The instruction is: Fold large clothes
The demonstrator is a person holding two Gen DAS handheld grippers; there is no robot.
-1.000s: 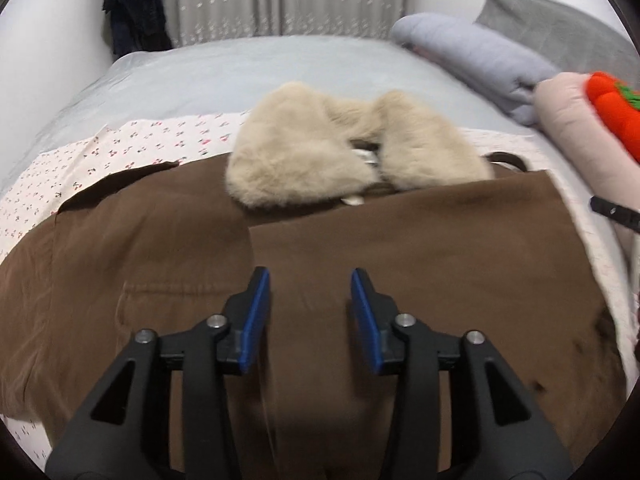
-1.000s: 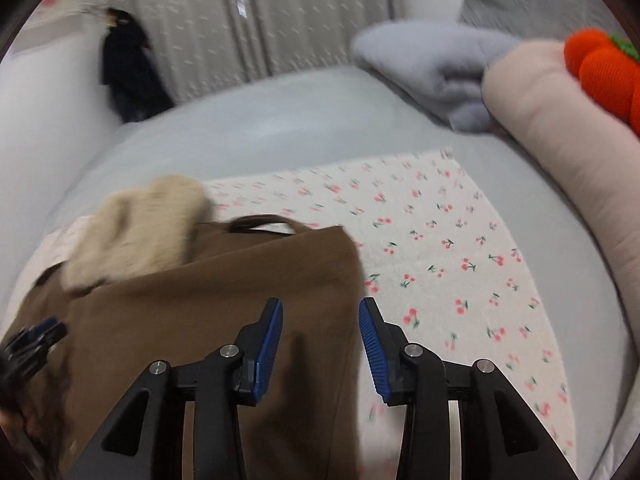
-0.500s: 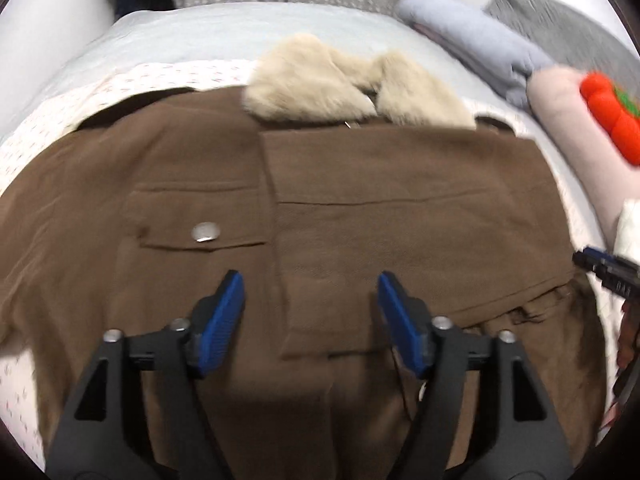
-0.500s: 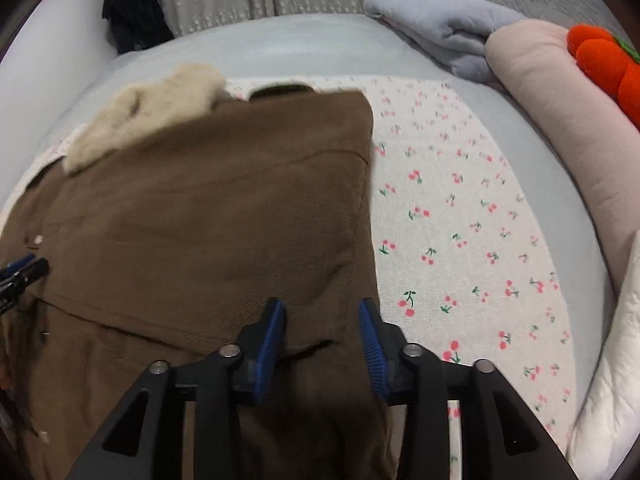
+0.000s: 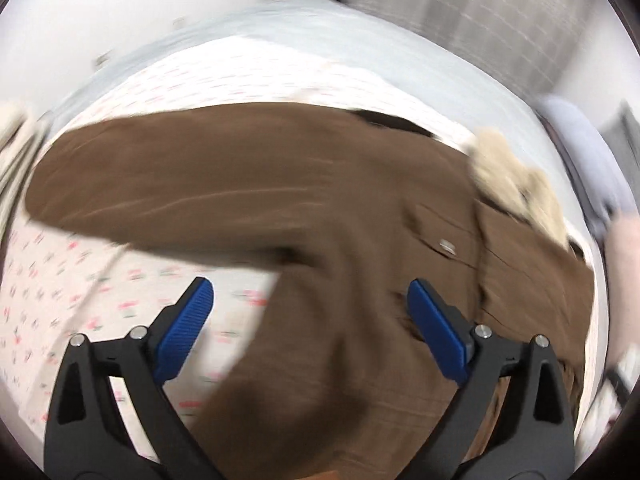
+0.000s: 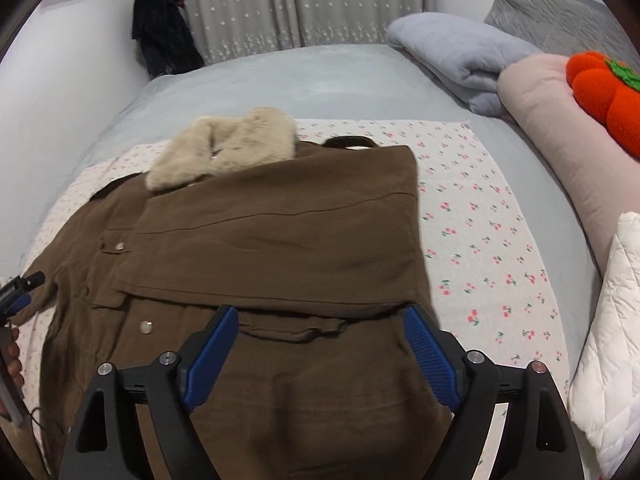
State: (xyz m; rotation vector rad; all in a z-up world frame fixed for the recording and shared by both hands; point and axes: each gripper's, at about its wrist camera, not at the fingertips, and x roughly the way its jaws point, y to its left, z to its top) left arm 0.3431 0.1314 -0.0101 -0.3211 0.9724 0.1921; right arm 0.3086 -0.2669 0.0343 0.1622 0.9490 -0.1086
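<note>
You had the brown coat (image 6: 280, 240) spread flat on the cherry-print sheet (image 6: 488, 248) over the grey bed (image 6: 312, 76), its right side already folded inward across the chest and its cream fur collar (image 6: 224, 148) at the far end. Your right gripper (image 6: 320, 352) hung over the coat's lower part, its jaws opening with no cloth pinched between the blue pads. Your left gripper (image 5: 310, 326) was likewise opening and grasped nothing; its view was badly blurred, showing the coat's left sleeve (image 5: 180, 184) stretched out across the sheet. To your right lay a folded pale blue blanket (image 6: 460, 60), a grey pillow (image 6: 552, 20), a long pink bolster (image 6: 560, 148) with an orange plush toy (image 6: 604, 92) on it, and a white quilted cover (image 6: 612, 340) at the near edge. A dark garment (image 6: 160, 28) hung by the curtains (image 6: 288, 4). Nothing sat on the coat itself.
</note>
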